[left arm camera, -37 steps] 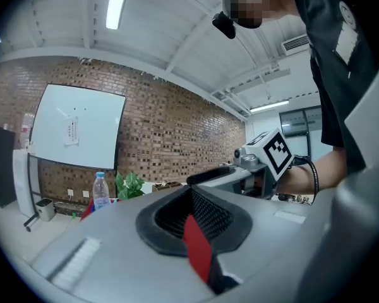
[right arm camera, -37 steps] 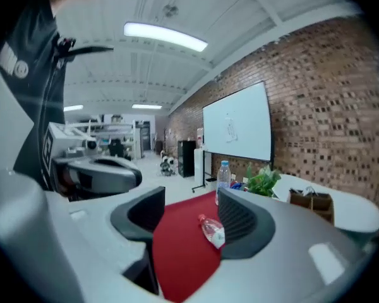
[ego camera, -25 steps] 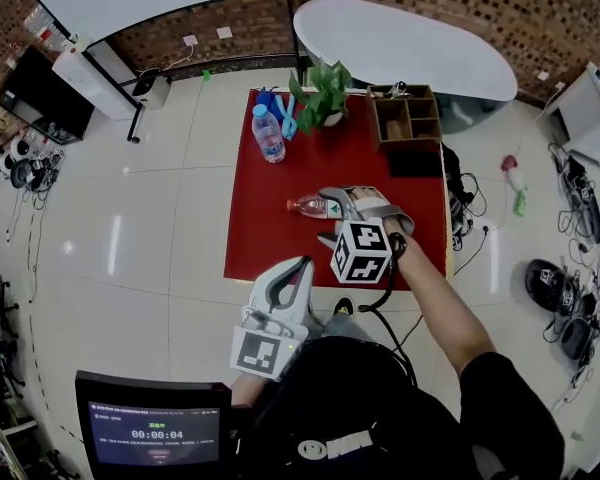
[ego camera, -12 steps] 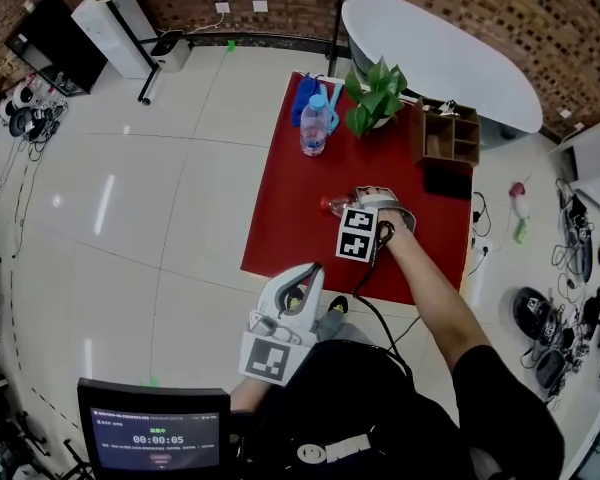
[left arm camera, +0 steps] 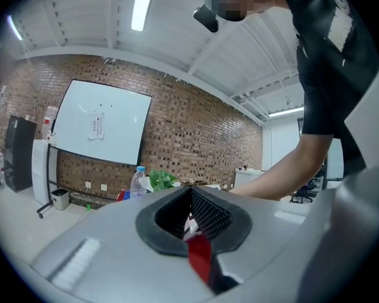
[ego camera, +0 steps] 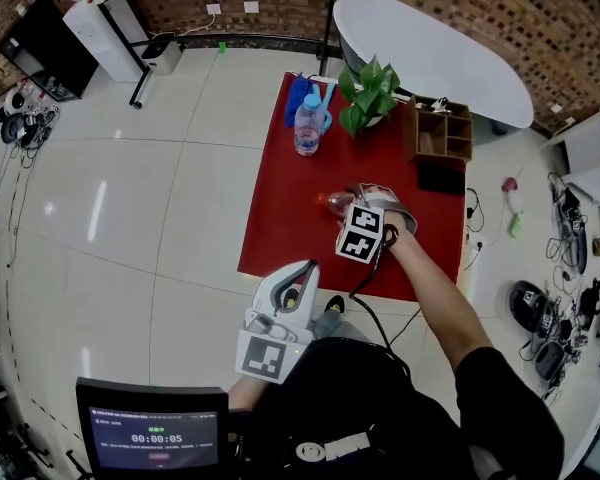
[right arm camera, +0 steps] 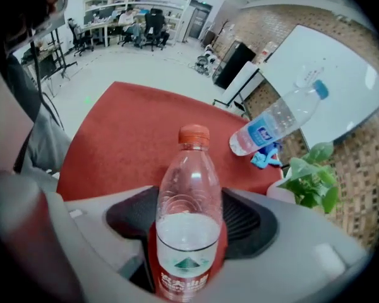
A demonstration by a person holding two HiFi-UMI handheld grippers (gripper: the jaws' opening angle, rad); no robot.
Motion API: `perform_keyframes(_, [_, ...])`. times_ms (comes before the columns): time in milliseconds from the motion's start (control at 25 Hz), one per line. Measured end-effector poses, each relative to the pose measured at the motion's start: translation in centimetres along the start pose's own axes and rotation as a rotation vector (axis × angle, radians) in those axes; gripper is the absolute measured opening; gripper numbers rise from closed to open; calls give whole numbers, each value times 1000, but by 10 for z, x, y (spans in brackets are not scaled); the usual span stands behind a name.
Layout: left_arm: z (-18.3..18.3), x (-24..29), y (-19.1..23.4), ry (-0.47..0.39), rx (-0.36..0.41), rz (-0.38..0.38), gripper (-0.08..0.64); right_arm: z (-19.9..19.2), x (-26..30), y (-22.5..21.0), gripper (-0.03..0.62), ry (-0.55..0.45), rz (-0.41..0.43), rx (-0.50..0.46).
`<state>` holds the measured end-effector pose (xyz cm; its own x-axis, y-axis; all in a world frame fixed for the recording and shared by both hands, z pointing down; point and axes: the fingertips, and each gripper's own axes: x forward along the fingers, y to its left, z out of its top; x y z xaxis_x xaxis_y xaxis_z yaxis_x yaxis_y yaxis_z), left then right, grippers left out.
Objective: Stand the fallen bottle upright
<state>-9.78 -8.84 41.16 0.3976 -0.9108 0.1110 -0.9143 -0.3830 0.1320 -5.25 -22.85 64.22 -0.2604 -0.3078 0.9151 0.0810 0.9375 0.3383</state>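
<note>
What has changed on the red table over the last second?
The right gripper came down over the fallen red-capped bottle. Its jaws have just been closing with the bottle between them, and no grip shows yet. The bottle lies where it did. The left gripper, the upright bottle and the plant are as before.
</note>
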Motion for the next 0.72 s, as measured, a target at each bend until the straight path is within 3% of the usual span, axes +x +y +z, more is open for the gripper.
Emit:
perform_keyframes(360, [3, 13, -30, -10, 27, -96, 8, 9, -73, -44, 316, -333, -153, 340])
perform_keyframes(480, [5, 17, -39, -6, 32, -118, 8, 5, -95, -50, 316, -496, -179, 458])
perform_keyframes(600, [4, 19, -46, 17, 49, -141, 8, -5, -112, -53, 316, -703, -190, 642])
perform_keyframes(720, [3, 18, -56, 26, 70, -158, 8, -23, -113, -50, 316, -780, -215, 777])
